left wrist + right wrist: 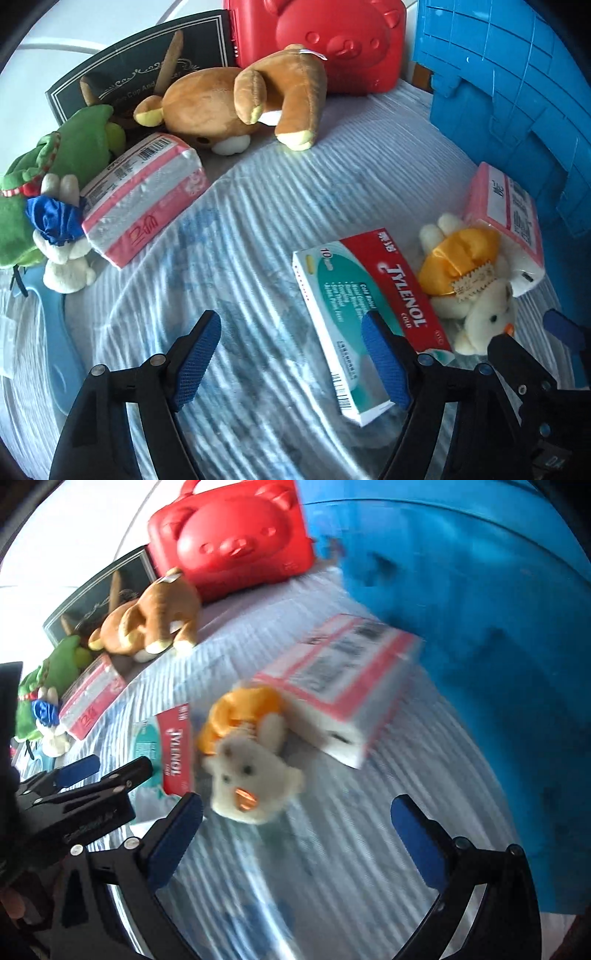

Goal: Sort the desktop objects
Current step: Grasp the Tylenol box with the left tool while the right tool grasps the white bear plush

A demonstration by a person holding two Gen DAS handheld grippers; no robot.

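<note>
the blue basket [517, 92] stands at the far right corner of the worktop [258, 221], its inside hidden; the red case [332, 37] beside it is closed. left gripper [295, 354] fingers are released over the tylenol box [354, 295], one pad over its lid. right gripper [295, 834] fingers are released, nothing between them, near the blurred duck toy [251, 771]. a tissue pack [343, 686] leans behind the duck.

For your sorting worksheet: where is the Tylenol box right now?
In the left wrist view, the Tylenol box lies right of centre on the striped cloth, beside the white duck plush.
</note>
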